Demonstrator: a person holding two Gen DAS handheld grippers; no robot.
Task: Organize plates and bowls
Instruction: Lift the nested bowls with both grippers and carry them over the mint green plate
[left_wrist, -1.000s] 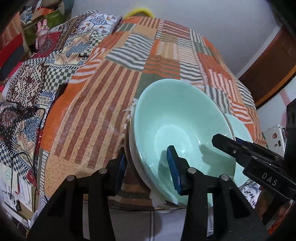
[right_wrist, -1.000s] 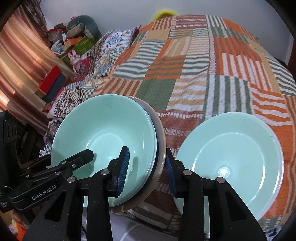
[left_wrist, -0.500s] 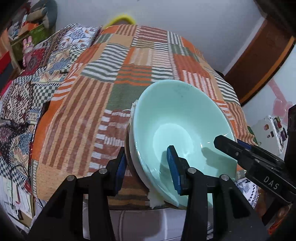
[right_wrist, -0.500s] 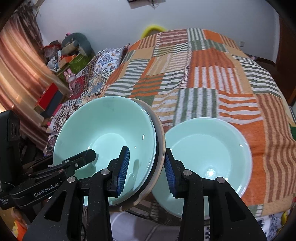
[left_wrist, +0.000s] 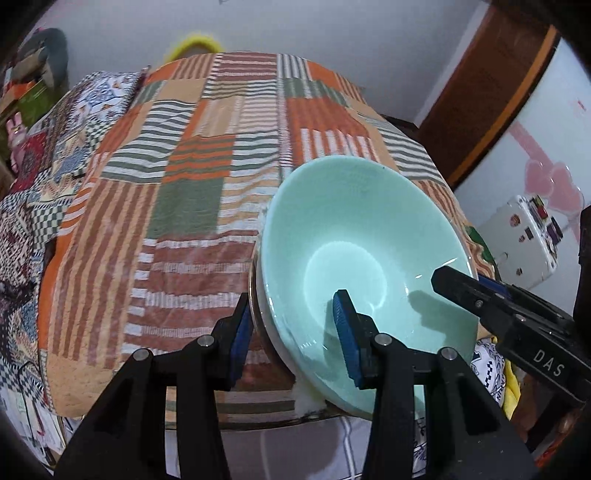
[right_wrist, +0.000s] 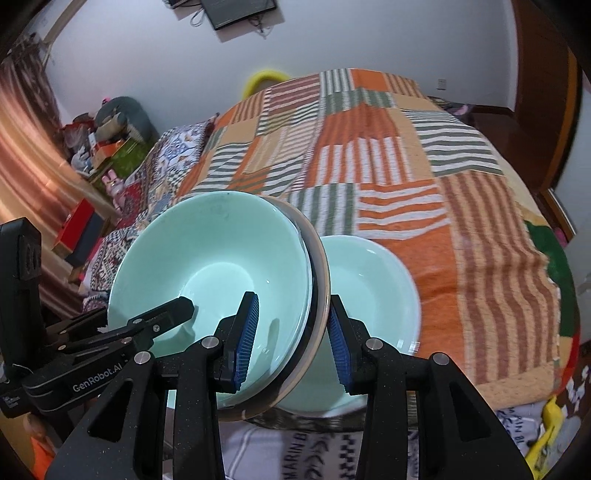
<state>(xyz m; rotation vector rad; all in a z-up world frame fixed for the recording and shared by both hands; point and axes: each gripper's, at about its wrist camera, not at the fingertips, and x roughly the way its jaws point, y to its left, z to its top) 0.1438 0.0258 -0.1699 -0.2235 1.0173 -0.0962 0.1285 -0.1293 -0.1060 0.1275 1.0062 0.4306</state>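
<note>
Bowl stack (right_wrist: 218, 266) is clamped at opposite rims by your left gripper (left_wrist: 293, 332) and right gripper (right_wrist: 291, 332). Two grips keep it steady above the quilt (right_wrist: 424, 184).

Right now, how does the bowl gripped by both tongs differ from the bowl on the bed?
The held bowl is tilted and clamped at opposite rims; the resting bowl sits level on the blanket, untouched. The held bowl has tan dishware stacked beneath it; the resting bowl is alone. Both are pale green.
</note>
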